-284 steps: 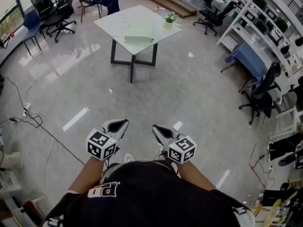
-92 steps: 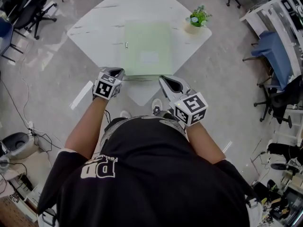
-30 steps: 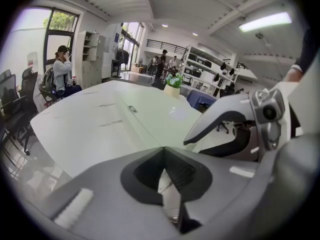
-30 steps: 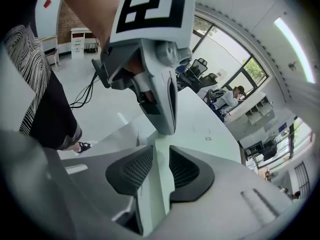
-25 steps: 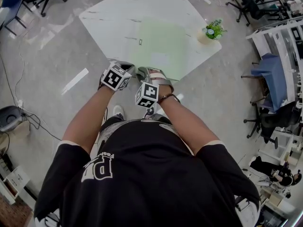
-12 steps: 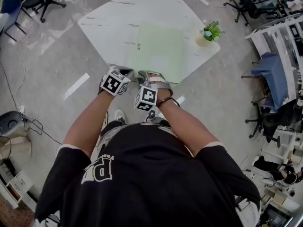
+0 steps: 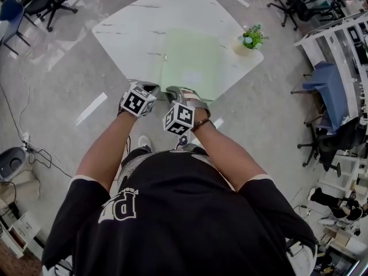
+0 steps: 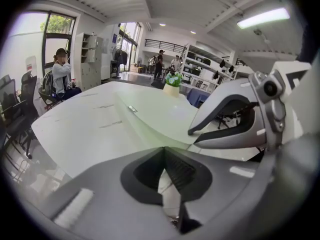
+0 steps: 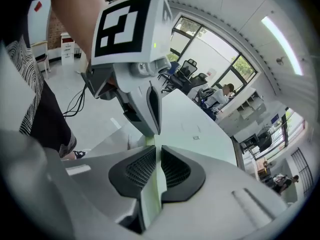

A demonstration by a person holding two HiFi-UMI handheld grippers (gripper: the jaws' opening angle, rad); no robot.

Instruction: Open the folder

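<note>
The right gripper (image 9: 156, 151) has just been closing its jaws, which stood wide half a second before. Now they pinch the thin green edge of the folder (image 7: 192, 62) at its near left corner. Just beside it, the left gripper (image 8: 164, 150) keeps its place, jaws together with nothing between them, tips close to that same corner. The folder lies flat on the white table (image 7: 129, 30), as before. Beyond it stands a small plant (image 7: 248, 39).
</note>
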